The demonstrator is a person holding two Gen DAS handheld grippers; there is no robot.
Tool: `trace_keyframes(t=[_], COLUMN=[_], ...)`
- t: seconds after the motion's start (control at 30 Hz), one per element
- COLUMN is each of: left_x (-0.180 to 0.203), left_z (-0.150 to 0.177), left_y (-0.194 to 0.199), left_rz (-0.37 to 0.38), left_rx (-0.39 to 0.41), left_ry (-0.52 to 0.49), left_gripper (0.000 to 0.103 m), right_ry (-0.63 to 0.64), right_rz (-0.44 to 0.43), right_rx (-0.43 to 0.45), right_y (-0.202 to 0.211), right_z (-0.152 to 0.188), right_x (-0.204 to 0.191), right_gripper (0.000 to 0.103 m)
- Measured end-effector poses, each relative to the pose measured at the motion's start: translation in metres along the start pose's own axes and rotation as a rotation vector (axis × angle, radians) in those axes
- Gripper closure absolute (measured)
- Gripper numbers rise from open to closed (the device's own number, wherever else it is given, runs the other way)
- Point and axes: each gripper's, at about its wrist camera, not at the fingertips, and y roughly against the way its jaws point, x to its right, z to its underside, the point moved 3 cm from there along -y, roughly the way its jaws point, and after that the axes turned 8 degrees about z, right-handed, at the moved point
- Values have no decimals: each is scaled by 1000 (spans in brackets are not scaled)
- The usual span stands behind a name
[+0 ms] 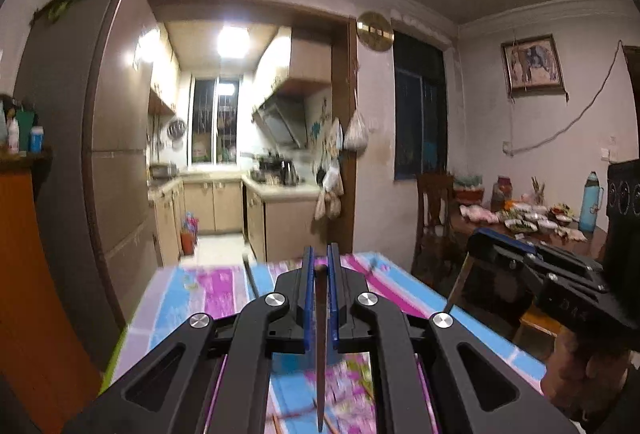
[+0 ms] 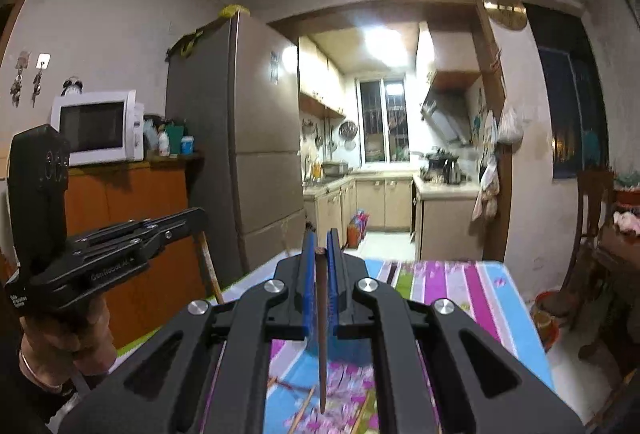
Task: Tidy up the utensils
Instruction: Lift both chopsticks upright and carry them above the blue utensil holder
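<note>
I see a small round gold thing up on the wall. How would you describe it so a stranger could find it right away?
Start at the wide kitchen doorway. Follow its brown wooden frame up to the top right corner. There hangs a round gold wall disc, probably a clock, between the frame and the dark window; it is the only shiny metallic circle on that wall, unlike the rectangular framed picture farther right.

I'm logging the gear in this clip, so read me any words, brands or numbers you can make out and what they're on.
"GenRobot.AI", roughly: faint print on the side of the left tool, partly blurred.
Small white lettering lower on its handle: too small to read.
Round gold wall plaque: dark marks, unreadable.
</note>
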Motion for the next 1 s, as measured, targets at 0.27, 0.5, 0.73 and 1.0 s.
trace_keyframes(t=[0.27,0.5,0.73,1.0], left_x=[-6,-20,-37,-58], left_z=[-62,-78,-44,6], left_y=[-47,-100,-156,-185], left_rz=[-41,-75,-99,-103], left_rx=[148,233,236,149], left_ry=[-66,-63,-80,-13], left_gripper=[95,95,95,95], right_ry=[3,31,11,-84], right_rz=[15,76,143,140], right_rx=[139,216,176,69], right_y=[-34,-81,-143,-185], right_z=[-56,-73,-52,-11], right_x=[2,8,27,39], right_gripper=[98,98,98,98])
